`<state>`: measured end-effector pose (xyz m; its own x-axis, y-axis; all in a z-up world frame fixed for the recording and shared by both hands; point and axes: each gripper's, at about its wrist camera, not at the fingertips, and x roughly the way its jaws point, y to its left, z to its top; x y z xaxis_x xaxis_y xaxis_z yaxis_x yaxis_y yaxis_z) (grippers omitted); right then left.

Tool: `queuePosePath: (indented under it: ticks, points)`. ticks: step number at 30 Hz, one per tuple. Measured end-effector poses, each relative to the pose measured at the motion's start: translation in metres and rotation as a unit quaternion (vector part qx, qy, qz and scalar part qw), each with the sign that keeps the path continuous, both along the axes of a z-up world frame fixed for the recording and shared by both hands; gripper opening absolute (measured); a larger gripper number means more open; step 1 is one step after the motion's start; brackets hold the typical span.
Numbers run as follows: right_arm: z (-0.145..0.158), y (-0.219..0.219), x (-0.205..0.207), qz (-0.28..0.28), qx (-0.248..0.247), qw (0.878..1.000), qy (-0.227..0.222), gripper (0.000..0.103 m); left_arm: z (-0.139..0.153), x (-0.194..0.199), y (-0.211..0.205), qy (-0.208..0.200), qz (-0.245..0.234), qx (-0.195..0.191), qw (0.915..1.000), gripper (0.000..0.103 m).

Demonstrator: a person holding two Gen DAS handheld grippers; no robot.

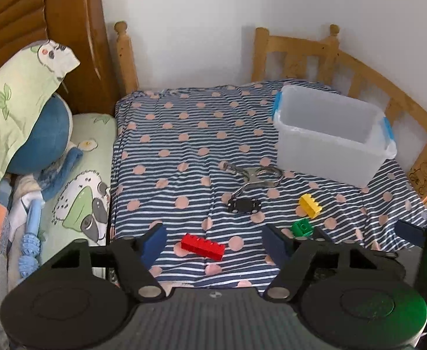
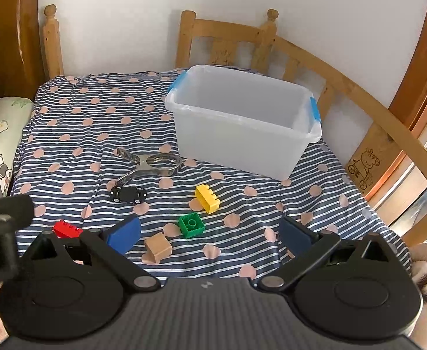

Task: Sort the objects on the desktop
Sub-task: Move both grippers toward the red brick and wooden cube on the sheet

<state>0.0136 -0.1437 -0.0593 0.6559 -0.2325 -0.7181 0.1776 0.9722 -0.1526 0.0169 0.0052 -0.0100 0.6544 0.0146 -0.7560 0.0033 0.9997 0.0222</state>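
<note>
The bin point(image 2: 242, 134) beyond both gaping, empty grippers, left gripper point(image 1: 213, 242) and right gripper point(image 2: 210, 233), sat empty, 6 objects unsorted.

I can read no words or numbers anywhere; the only sign is a cartoon pig on a bicycle point(image 2: 363, 166) burned into the bed rail point(image 2: 344, 87).

In the right wrist view we see only a corner of the red brick point(image 2: 66, 228); the rest sits behind the gripper's linkage. The left gripper point(image 2: 0, 233) shows there blurred and cut by the frame edge. From the left wrist, a finger partly covers the green brick point(image 1: 301, 227).
</note>
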Motion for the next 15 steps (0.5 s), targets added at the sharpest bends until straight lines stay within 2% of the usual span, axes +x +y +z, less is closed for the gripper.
queuePosePath:
  ticks: [8,11,15]
  points:
    - [-0.009,-0.004,0.003,-0.001,-0.003,1.0,0.009,0.103,-0.013,0.01,0.008,0.007,0.018,0.015,0.9997,0.058]
    - [-0.012,-0.006,0.005,0.003,0.005,1.0,0.011,0.103,-0.018,0.014,0.013,0.01,0.025,0.004,0.9996,0.058]
    - [-0.015,-0.005,0.007,0.005,0.004,1.0,0.009,0.103,-0.024,0.016,0.021,0.007,0.032,-0.033,0.9989,0.058]
